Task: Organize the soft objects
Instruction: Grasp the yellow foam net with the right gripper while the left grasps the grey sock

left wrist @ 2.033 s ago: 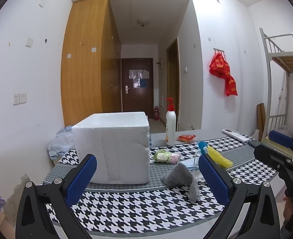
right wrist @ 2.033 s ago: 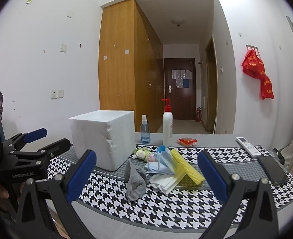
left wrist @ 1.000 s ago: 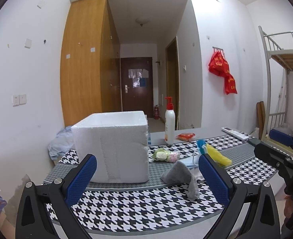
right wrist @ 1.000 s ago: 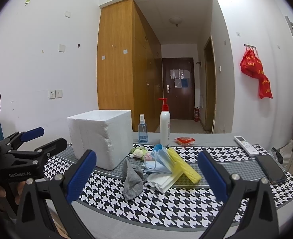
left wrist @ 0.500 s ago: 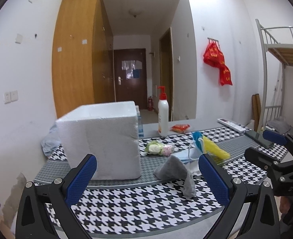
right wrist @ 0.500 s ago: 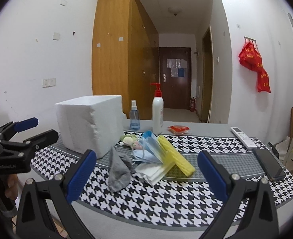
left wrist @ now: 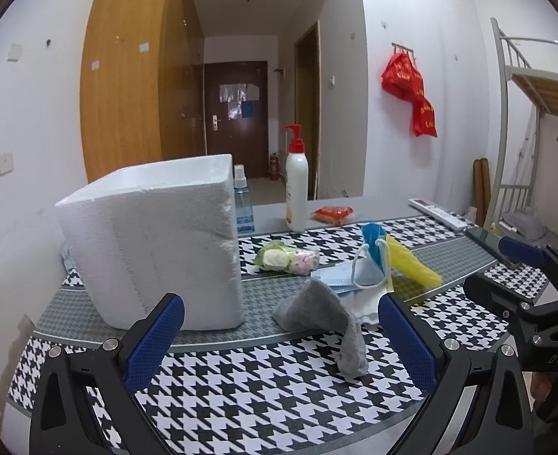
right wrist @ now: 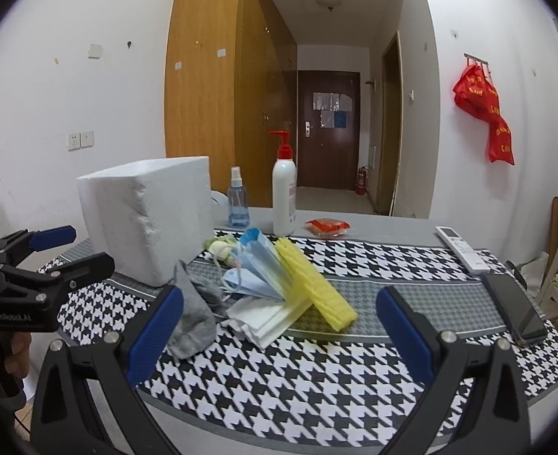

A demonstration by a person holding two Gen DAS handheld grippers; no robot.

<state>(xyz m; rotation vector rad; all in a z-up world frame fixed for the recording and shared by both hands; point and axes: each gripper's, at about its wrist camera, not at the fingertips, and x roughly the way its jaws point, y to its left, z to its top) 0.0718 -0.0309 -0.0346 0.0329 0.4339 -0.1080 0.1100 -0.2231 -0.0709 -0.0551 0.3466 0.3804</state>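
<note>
A pile of soft things lies mid-table on the houndstooth cloth: a grey sock (left wrist: 326, 318) (right wrist: 193, 314), blue face masks (left wrist: 370, 269) (right wrist: 258, 269), a white mask (right wrist: 263, 320), a yellow foam net (left wrist: 411, 261) (right wrist: 316, 284) and a small pastel bundle (left wrist: 286, 259) (right wrist: 218, 246). A white foam box (left wrist: 153, 246) (right wrist: 146, 216) stands to their left. My left gripper (left wrist: 280, 335) is open and empty above the table's near edge, short of the sock. My right gripper (right wrist: 279, 326) is open and empty, short of the masks.
A white pump bottle (left wrist: 296, 184) (right wrist: 283, 193), a blue spray bottle (right wrist: 238, 201), and a red packet (right wrist: 327, 226) stand at the back. A white remote (right wrist: 462, 250) and a black phone (right wrist: 514, 307) lie at the right. A bunk bed frame (left wrist: 506, 132) stands far right.
Both grippers have moved forward toward the table; the box and the soft pile look larger and lower in both views. Both stay open and empty.
</note>
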